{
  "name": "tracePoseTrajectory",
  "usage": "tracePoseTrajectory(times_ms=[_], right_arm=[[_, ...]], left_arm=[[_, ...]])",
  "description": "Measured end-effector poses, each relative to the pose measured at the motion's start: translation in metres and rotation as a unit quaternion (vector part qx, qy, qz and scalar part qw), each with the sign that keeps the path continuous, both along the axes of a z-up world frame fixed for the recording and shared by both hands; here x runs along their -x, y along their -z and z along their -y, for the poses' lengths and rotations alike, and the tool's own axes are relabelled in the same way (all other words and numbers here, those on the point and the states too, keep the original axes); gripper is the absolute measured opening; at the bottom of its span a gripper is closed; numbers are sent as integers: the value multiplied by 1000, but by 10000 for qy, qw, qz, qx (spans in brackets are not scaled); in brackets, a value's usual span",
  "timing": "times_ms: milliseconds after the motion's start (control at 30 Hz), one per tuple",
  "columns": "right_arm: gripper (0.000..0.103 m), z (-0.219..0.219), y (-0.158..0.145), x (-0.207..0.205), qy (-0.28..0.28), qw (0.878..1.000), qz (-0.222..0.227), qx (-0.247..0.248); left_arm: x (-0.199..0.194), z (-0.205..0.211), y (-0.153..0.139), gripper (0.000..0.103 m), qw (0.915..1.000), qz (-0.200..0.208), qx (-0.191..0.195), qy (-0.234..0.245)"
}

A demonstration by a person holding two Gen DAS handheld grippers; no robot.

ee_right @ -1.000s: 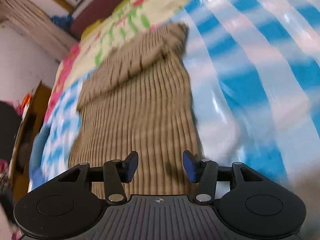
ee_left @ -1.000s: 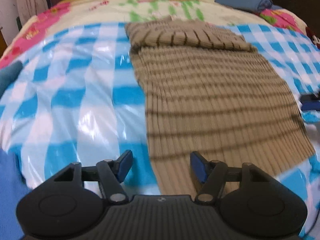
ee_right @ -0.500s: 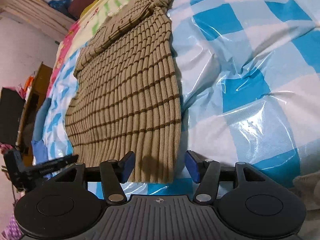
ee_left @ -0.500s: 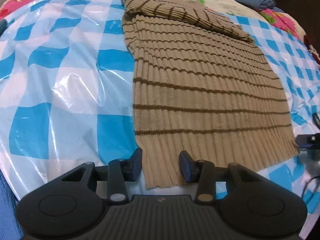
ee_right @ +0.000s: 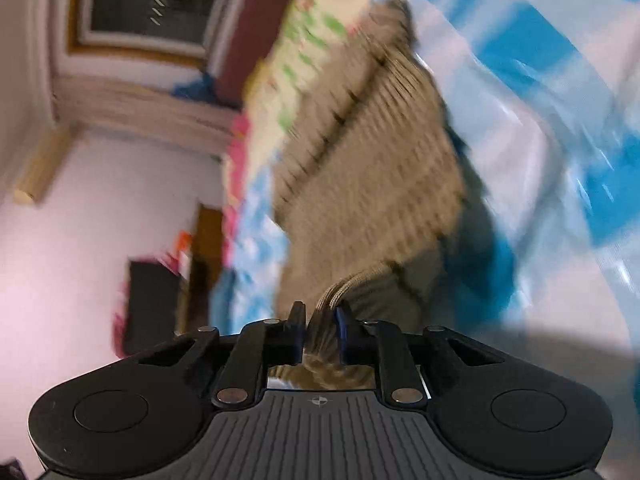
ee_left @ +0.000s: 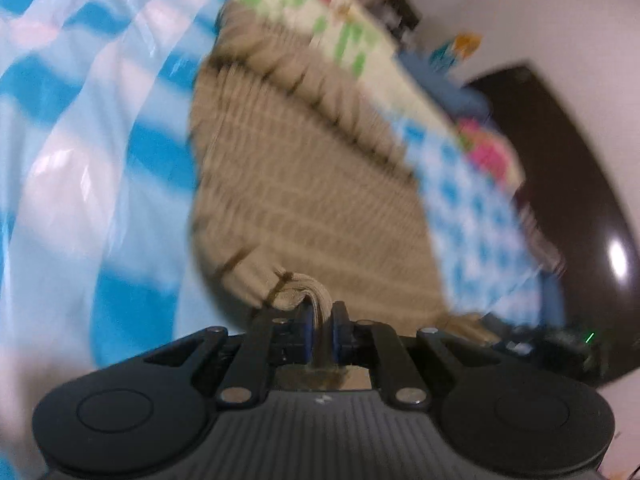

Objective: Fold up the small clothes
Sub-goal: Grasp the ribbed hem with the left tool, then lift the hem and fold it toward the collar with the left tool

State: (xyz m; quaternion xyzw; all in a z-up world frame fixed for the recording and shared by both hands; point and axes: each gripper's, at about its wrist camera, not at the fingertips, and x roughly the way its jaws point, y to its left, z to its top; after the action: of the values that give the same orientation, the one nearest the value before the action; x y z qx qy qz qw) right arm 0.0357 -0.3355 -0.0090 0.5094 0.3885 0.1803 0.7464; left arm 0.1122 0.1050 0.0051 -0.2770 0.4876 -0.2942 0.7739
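A tan ribbed sweater with thin dark stripes [ee_left: 312, 200] lies on a bed covered with a blue-and-white checked plastic sheet [ee_left: 100, 152]. My left gripper [ee_left: 320, 330] is shut on the sweater's near left hem corner, which bunches between the blue pads and is lifted off the sheet. My right gripper [ee_right: 320, 330] is shut on the near right hem corner of the sweater [ee_right: 372, 184], also raised, with a shadow under the cloth. Both views are blurred by motion. The far end of the sweater, with a folded sleeve, rests on the bed.
A floral bedspread [ee_left: 332, 12] lies beyond the sweater. A dark wooden door [ee_left: 560, 152] stands to the right of the bed. The right wrist view shows a window [ee_right: 152, 4], a white wall and a dark cabinet [ee_right: 152, 308] to the left of the bed.
Both grippers have closed on the near hem corners of the sweater and lifted them off the sheet. Both cameras have tilted and are moving, which blurs the views.
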Motion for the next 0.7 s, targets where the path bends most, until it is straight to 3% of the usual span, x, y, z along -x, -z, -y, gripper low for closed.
tracePoseTrajectory(times_ms=[133, 300, 367, 400, 467, 567, 633, 700], right_arm=[[10, 12, -27, -38, 339, 9965, 744, -196], [9, 19, -65, -96, 452, 9896, 1367, 68], [15, 17, -76, -102, 133, 9881, 1377, 679], [16, 13, -82, -96, -157, 9831, 1355, 1225], [21, -1, -84, -81, -747, 9627, 1221, 2298], [26, -27, -64, -58, -1707, 9217, 911, 3363], [27, -49, -55, -48, -2323, 8824, 889, 3994], [38, -70, -53, -36, -2877, 8326, 1136, 4594]], left_arm=[[-39, -2, -22, 15, 9979, 445, 387, -273], [-97, 1, -56, 15, 9945, 963, 323, -246], [-102, 3, -64, 15, 9936, 1118, -21, -133], [-99, 4, -65, 15, 9928, 1189, -176, -3], [-80, 6, -60, 15, 9902, 1255, -563, 246], [-51, 6, -37, 15, 9912, 931, -800, 487], [-34, 5, -24, 15, 9927, 735, -811, 511], [-16, 0, -19, 15, 9943, 589, -735, 493]])
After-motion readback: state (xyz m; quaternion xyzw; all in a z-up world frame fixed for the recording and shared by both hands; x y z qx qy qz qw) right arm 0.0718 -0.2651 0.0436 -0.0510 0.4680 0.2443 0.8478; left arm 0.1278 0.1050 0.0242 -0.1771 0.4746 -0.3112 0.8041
